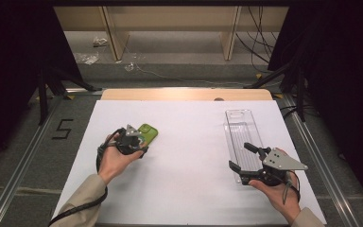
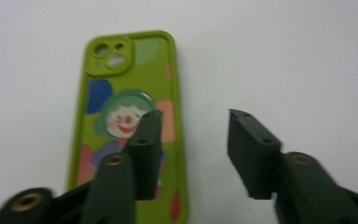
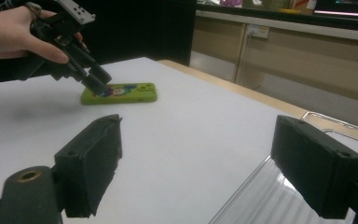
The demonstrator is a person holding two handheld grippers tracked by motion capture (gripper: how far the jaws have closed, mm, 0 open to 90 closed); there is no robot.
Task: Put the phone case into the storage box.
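Note:
A green phone case (image 1: 148,132) (image 2: 131,84) (image 3: 135,94) with a cartoon clown face lies camera end away from me on the left half of the white sheet (image 1: 189,161). My left gripper (image 1: 140,141) (image 2: 193,116) (image 3: 98,85) points down at its near end, open. One jaw hangs over the case and the other over bare sheet beside it; nothing is held. My right gripper (image 1: 238,155) (image 3: 198,126) stands open and empty at the near end of a long clear plastic tray (image 1: 240,125) (image 3: 336,126) on the right.
The white sheet covers a wooden table whose far edge (image 1: 184,93) shows. Metal rails (image 1: 312,146) run along both sides. A taped number 5 (image 1: 62,128) marks the floor at left. Black stand legs and cables (image 1: 257,52) lie beyond the table.

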